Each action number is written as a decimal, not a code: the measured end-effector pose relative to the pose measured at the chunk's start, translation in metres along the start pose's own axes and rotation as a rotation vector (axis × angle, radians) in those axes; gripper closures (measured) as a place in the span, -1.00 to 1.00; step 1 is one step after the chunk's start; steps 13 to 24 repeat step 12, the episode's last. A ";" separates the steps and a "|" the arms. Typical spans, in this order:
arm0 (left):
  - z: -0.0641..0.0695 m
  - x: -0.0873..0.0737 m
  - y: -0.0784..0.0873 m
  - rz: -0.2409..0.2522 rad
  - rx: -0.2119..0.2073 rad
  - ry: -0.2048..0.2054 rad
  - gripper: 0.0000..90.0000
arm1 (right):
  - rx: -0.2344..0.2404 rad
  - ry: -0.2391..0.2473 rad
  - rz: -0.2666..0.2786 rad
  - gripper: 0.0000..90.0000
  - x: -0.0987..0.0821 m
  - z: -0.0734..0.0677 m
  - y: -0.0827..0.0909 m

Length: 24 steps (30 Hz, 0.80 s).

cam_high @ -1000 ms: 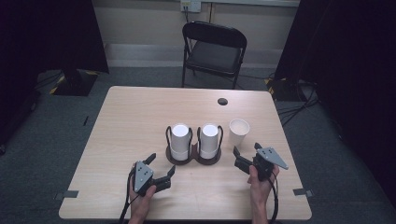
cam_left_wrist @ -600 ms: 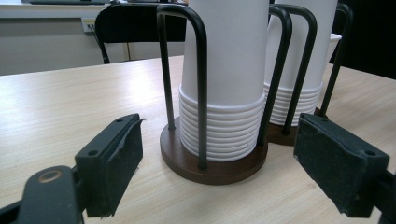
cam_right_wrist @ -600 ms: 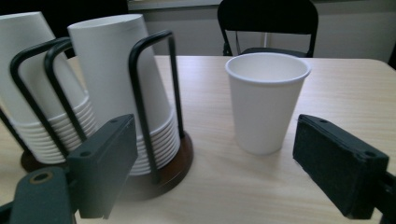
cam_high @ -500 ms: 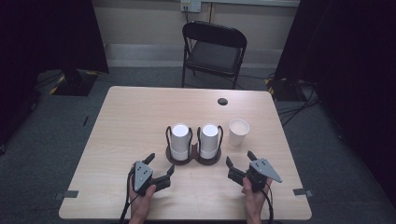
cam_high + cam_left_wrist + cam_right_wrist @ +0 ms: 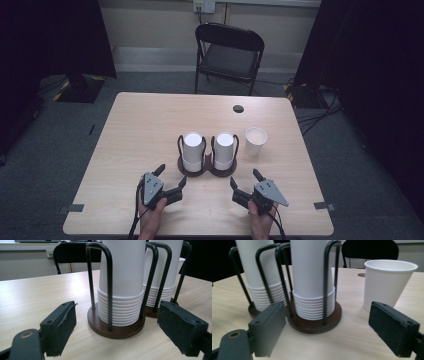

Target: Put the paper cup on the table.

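Approach step judged: both grippers, left [image 5: 170,181] & right [image 5: 245,184], held wide-jawed w/ nothing gripped, next aligned on cup stacks [image 5: 192,150].

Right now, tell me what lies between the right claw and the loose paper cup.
Bare tabletop separates the right claw from the loose cup; the high view shows it.

Two stacks of white paper cups [image 5: 208,150] stand upside down in a wire holder [image 5: 207,170]; a single cup [image 5: 255,141] upright at their three o'clock
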<state>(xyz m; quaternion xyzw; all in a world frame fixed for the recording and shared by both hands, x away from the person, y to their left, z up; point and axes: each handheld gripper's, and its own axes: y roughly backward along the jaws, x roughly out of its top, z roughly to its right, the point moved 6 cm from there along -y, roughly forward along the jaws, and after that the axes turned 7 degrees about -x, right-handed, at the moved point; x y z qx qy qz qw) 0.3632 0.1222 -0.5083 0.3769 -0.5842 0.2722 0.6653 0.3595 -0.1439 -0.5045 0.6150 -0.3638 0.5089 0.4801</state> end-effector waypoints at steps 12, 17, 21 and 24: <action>0.001 0.000 0.000 0.004 -0.001 -0.002 -0.65 | 0.005 0.043 -0.040 -0.70 -0.005 -0.006 -0.005; 0.001 0.000 0.000 0.004 -0.001 -0.002 -0.65 | 0.005 0.043 -0.040 -0.70 -0.005 -0.006 -0.005; 0.001 0.000 0.000 0.004 -0.001 -0.002 -0.65 | 0.005 0.043 -0.040 -0.70 -0.005 -0.006 -0.005; 0.001 0.000 0.000 0.004 -0.001 -0.002 -0.65 | 0.005 0.043 -0.040 -0.70 -0.005 -0.006 -0.005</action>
